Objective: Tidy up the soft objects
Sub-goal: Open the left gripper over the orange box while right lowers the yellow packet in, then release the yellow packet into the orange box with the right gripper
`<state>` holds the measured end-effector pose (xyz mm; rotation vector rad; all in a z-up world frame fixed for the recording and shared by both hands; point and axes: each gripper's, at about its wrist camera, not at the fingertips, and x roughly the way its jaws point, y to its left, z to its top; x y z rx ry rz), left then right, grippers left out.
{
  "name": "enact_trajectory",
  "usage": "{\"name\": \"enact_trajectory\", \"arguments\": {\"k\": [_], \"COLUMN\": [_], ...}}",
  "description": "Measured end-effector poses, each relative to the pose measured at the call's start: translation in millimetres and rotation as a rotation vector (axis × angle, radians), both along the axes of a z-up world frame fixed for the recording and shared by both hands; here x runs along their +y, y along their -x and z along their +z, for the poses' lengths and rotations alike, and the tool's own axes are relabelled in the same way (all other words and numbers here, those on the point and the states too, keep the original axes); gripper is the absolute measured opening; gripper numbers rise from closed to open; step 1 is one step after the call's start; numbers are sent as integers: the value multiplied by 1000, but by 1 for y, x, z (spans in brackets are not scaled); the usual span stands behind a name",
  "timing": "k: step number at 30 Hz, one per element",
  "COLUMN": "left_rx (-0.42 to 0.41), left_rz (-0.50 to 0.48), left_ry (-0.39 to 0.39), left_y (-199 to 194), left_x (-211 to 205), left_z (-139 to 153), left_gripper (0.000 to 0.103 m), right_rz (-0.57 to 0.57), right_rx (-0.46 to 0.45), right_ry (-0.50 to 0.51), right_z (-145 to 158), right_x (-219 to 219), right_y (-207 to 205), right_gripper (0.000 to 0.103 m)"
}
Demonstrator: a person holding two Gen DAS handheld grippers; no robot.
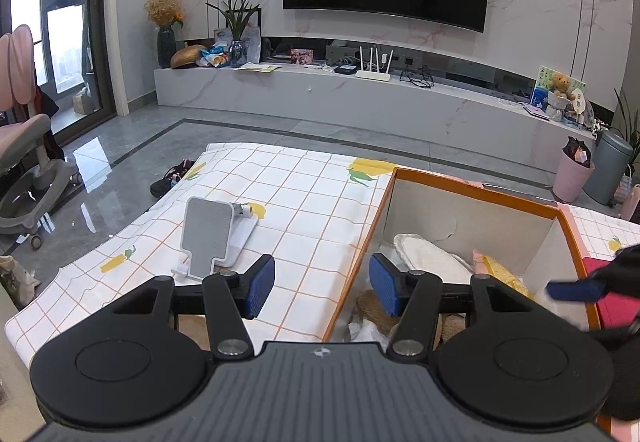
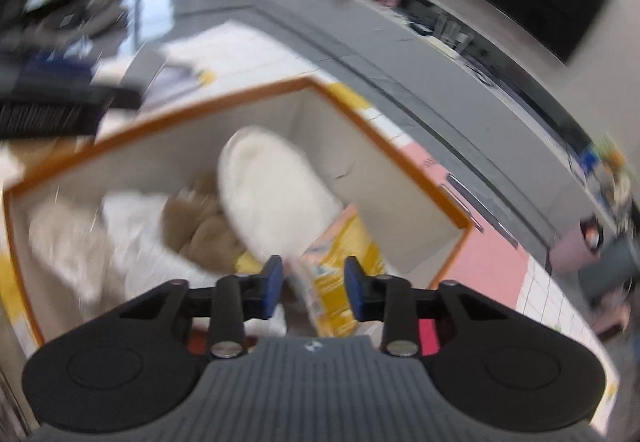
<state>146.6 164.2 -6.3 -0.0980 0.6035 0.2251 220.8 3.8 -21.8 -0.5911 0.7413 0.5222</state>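
Note:
An orange-rimmed white box (image 1: 480,194) (image 2: 380,130) stands on the checked tablecloth (image 1: 300,202). Inside lie a white fluffy piece (image 1: 432,258) (image 2: 272,194), a brown plush (image 2: 204,226), white cloth (image 2: 120,242) and a yellow packet (image 1: 504,274) (image 2: 340,254). My right gripper (image 2: 314,286) reaches into the box at its near right side, with the yellow packet between its jaws. Blur hides whether the pads press on it. One of its blue pads (image 1: 576,290) shows in the left wrist view. My left gripper (image 1: 324,282) hovers open over the box's left wall, holding nothing.
A grey-and-white phone stand (image 1: 216,238) lies on the cloth left of the box. A pink sheet (image 2: 492,262) lies under the box's far right corner. Beyond the table are a grey tiled floor, a pink chair (image 1: 24,138) and a TV console (image 1: 360,98).

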Motion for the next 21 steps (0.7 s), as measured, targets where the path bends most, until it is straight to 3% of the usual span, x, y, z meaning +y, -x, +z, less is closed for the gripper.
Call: {"name": "enact_trajectory", "arguments": {"k": [6, 10, 12, 13, 14, 21], "left_rx": [6, 24, 28, 30, 31, 37], "left_rz": [-10, -16, -20, -20, -20, -19], "left_ry": [-1, 3, -5, -7, -6, 12], "left_y": [-1, -4, -4, -5, -5, -5], "left_x": [1, 1, 0, 0, 0, 1], "left_z": [-1, -5, -6, -6, -6, -6], "left_gripper": [65, 65, 65, 65, 65, 65], "right_rz": [64, 81, 83, 84, 82, 52], "right_rx": [61, 48, 49, 60, 72, 73], "right_ry": [41, 66, 59, 53, 48, -74], "right_z": [-21, -29, -32, -34, -35, -25], "right_x": [15, 23, 26, 27, 29, 13], "right_y": [-1, -6, -10, -13, -15, -10], "right_gripper": [30, 30, 22, 6, 0, 0]}}
